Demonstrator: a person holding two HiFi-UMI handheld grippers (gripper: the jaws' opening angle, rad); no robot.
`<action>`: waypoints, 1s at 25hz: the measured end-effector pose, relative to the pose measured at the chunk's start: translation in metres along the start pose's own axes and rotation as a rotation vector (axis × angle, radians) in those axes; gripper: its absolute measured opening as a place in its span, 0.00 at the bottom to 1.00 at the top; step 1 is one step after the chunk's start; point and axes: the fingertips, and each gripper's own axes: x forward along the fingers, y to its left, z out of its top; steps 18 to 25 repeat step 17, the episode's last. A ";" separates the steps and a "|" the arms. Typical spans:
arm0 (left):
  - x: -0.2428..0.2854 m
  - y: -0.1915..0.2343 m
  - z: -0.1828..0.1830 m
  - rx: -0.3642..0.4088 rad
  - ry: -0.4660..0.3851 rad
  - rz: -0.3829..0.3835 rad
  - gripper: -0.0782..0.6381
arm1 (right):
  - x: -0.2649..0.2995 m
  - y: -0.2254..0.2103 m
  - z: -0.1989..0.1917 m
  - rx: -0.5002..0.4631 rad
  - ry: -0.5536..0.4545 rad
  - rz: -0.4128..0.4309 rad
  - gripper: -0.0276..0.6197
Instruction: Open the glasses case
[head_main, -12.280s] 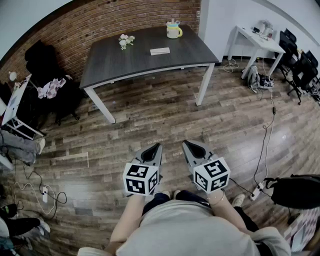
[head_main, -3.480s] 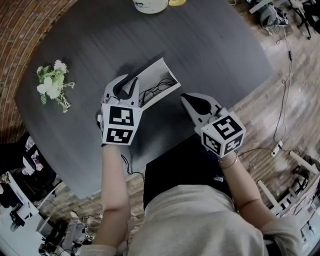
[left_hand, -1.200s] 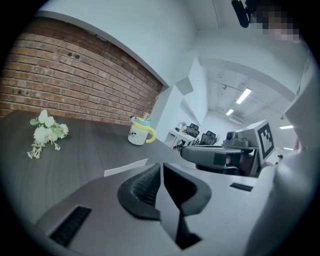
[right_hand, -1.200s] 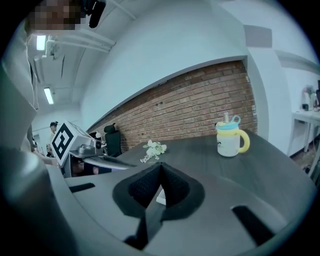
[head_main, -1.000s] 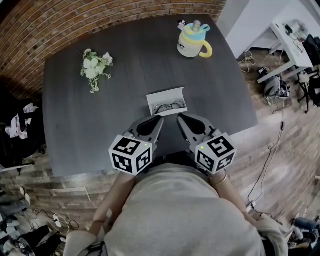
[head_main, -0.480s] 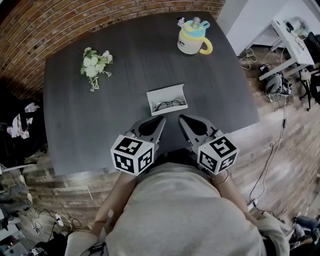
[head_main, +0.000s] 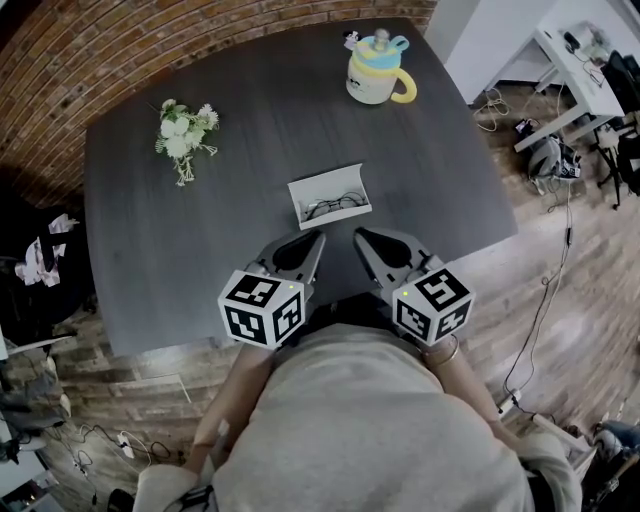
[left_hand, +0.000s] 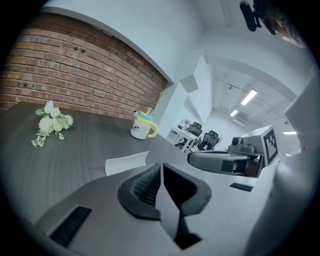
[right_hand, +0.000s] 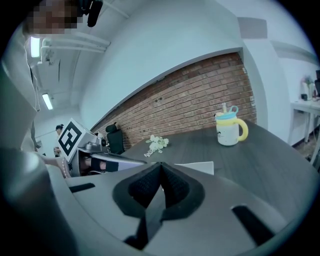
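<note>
Two grippers: left gripper (head_main: 318, 238), right gripper (head_main: 359, 233). Jaws of both pressed together, nothing between. Glasses case (head_main: 326, 186) lies open ahead of tips, not touching, glasses (head_main: 335, 206) inside. Job looks done: hold tips back, don't bump lid.

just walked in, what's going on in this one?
A person holds the left hand-held gripper and the right hand-held gripper side by side over the near edge of the dark table. Both are shut and empty. The glasses case lies open on the table just beyond them, untouched, with the glasses showing inside. A mug and flowers sit farther back.
</note>
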 end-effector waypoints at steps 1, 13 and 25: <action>0.000 0.000 0.000 -0.002 0.001 0.000 0.16 | 0.000 0.000 0.000 -0.001 0.002 -0.003 0.05; 0.001 -0.008 -0.007 0.016 0.038 -0.025 0.16 | -0.004 -0.001 -0.003 -0.015 0.023 -0.032 0.05; 0.000 -0.009 -0.010 0.010 0.044 -0.029 0.16 | -0.006 0.000 -0.008 -0.005 0.032 -0.033 0.05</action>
